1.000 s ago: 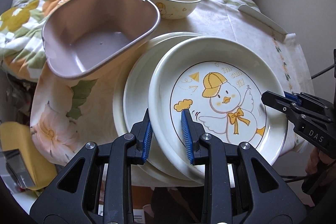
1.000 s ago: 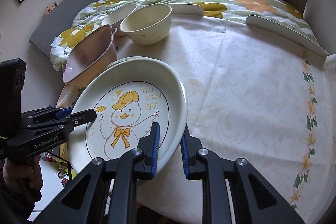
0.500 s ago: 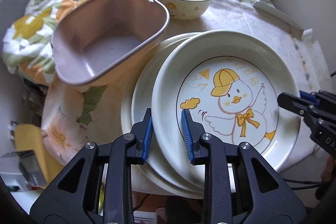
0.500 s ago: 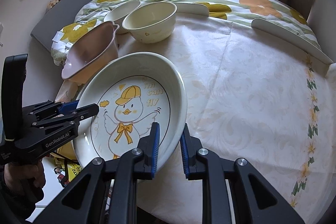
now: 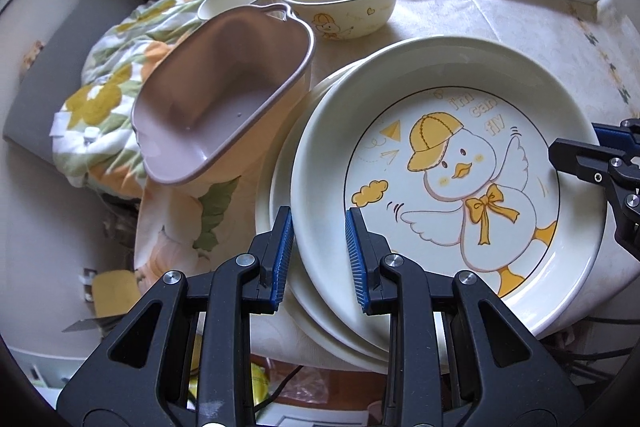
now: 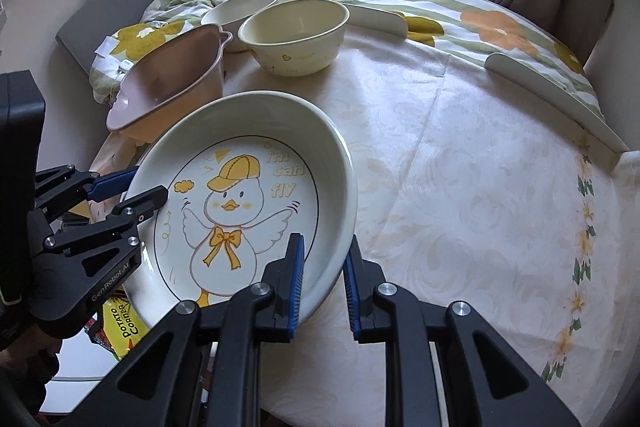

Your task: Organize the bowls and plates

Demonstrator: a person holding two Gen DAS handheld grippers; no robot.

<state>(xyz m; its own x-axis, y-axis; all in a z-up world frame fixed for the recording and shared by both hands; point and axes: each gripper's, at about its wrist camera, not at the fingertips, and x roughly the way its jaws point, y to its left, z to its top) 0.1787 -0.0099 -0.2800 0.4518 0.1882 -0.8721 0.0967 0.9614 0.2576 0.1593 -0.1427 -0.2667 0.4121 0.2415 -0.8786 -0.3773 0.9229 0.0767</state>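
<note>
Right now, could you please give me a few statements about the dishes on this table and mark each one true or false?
1. Both hand-held grippers grip the rim of the duck plate: the left hand-held gripper and the right hand-held gripper. True.
2. The duck plate lies above at least one other plate. True.
3. The pink dish sits upside down. False: its opening faces up and it leans to one side.
4. The cream bowl with the heart print is stacked inside the pink dish. False: it stands beside it on the tablecloth.
5. A second cream bowl stands behind the pink dish. True.
</note>
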